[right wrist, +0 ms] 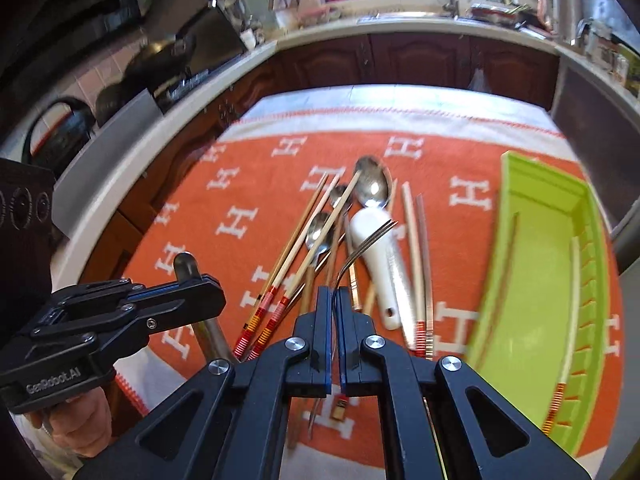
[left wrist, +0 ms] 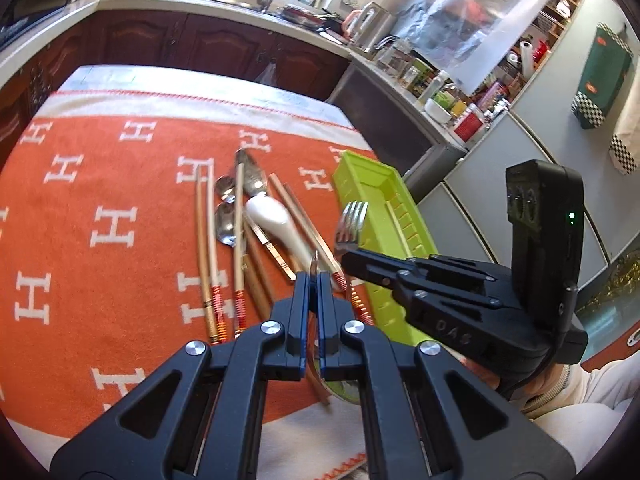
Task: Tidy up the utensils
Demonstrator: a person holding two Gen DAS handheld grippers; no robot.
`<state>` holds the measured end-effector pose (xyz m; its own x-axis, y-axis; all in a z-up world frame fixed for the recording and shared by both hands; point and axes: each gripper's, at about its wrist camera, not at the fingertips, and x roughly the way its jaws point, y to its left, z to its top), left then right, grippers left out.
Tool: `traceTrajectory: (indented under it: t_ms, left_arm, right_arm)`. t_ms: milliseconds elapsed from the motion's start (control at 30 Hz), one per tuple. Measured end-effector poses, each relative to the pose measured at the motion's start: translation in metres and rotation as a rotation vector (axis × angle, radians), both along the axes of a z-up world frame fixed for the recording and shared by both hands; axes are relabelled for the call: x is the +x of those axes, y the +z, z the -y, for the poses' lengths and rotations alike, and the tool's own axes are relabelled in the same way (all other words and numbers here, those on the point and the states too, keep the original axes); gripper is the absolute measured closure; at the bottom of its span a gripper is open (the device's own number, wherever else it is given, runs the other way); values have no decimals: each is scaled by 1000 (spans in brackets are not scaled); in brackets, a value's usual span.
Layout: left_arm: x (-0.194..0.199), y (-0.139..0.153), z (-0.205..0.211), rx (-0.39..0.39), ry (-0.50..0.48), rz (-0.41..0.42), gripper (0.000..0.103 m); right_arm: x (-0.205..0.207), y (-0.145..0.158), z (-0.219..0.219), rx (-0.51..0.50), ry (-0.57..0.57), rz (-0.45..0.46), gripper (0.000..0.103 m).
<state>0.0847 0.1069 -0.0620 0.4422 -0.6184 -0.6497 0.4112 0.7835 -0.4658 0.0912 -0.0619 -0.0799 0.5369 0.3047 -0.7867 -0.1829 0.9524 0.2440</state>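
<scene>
The left gripper [left wrist: 314, 280] has its two fingers pressed together on a thin metal utensil handle [left wrist: 314, 268], seen edge-on in its own view; from the right wrist view the same gripper [right wrist: 218, 300] clamps a steel handle [right wrist: 185, 266] whose rounded end stands up above the fingers, and which kind of utensil it is cannot be told. The right gripper [right wrist: 333, 294] is closed on the thin stem of a fork [right wrist: 370, 238], tines curving up and forward above the pile; in the left wrist view that gripper [left wrist: 346, 258] comes in from the right with the fork [left wrist: 352, 220] tines standing above its tip, in front of the near part of the green tray. Below both lies the heap of utensils on the orange blanket [right wrist: 256, 216] patterned with white letters H, about midway across the table: metal spoons [right wrist: 374, 184], a white ceramic spoon [right wrist: 376, 264], and several pairs of chopsticks [right wrist: 296, 248] with red and orange wound ends pointing to the near edge. The lime green tray [right wrist: 536, 280] sits along the right side of the blanket, near the table's right edge, with one chopstick [right wrist: 570, 312] lying lengthwise inside by its slotted right wall. A hand [right wrist: 80, 424] shows under the left gripper at the near left corner.
</scene>
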Motion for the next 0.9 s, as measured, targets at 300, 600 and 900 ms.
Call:
traceTrajectory:
  t_ms: [300, 600, 900]
  left_arm:
    - [-14, 57, 59, 56, -100, 99, 102]
    - [2, 53, 143, 145, -211, 73, 102]
    - [28, -1, 207, 264, -228, -5, 102]
  right_arm:
    - [-46, 61, 80, 19, -130, 140, 101]
    - [-71, 59, 151, -16, -243, 137, 101]
    - [-51, -7, 160, -26, -234, -3, 101]
